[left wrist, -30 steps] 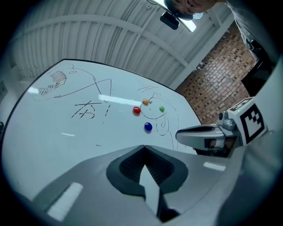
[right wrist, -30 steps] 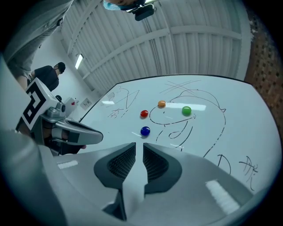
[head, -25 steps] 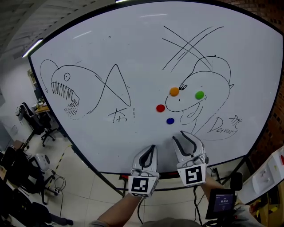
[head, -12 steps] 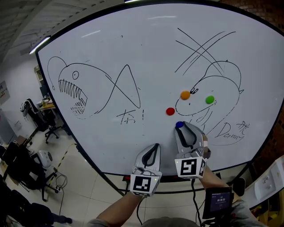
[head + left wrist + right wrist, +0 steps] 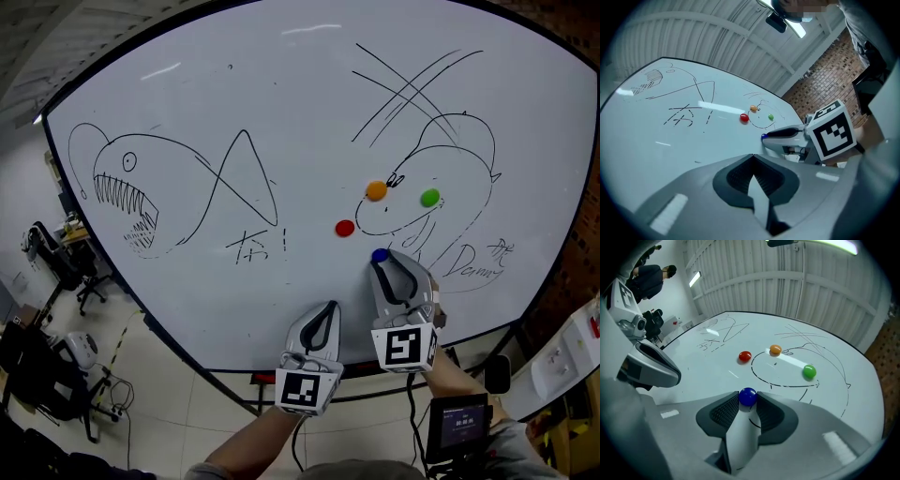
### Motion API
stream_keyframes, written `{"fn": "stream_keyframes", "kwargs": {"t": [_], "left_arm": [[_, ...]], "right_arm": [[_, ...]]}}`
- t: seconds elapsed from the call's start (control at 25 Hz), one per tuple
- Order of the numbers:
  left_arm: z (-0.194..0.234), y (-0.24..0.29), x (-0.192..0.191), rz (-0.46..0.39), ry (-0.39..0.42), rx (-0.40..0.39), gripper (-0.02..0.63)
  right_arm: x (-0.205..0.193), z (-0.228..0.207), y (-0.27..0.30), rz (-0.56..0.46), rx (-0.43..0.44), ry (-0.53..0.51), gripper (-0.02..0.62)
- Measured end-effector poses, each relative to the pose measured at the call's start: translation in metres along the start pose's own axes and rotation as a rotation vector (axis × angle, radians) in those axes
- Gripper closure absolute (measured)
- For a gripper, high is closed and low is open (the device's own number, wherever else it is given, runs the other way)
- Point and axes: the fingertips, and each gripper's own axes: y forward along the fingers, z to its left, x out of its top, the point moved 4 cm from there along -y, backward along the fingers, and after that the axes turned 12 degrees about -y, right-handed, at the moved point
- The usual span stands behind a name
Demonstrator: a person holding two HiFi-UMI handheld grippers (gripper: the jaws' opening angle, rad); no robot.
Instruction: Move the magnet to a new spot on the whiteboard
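A blue magnet [image 5: 380,254] sits on the whiteboard [image 5: 281,112], below the orange [image 5: 376,190], red [image 5: 345,228] and green [image 5: 429,198] magnets in a drawn figure. My right gripper [image 5: 382,263] points at the board. Its jaws have just been closing, with the blue magnet [image 5: 747,396] between their tips and both pads against it. My left gripper [image 5: 325,309] hangs lower left of it, near the board's bottom edge, jaws together and empty. In the left gripper view, the right gripper [image 5: 765,137] touches the blue magnet [image 5: 763,136].
Marker drawings cover the board, with a toothed fish [image 5: 131,192] at the left. Office chairs [image 5: 56,253] stand on the floor beyond the left edge. A small screen [image 5: 459,427] hangs near my right arm. A brick wall [image 5: 820,84] runs to the right.
My right gripper has moved up to the blue magnet, which now lies between its jaw tips. The left gripper has stayed about where it was.
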Motion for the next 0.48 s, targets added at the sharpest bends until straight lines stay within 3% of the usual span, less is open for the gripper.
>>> {"fn": "stream_keyframes", "kwargs": {"t": [0.48], "left_arm": [[-0.039,0.028,-0.018,0.002,-0.084,-0.148,0.604]], "right_arm": [[-0.04,-0.038,-0.036,0.125,-0.103,-0.012,0.469]]}}
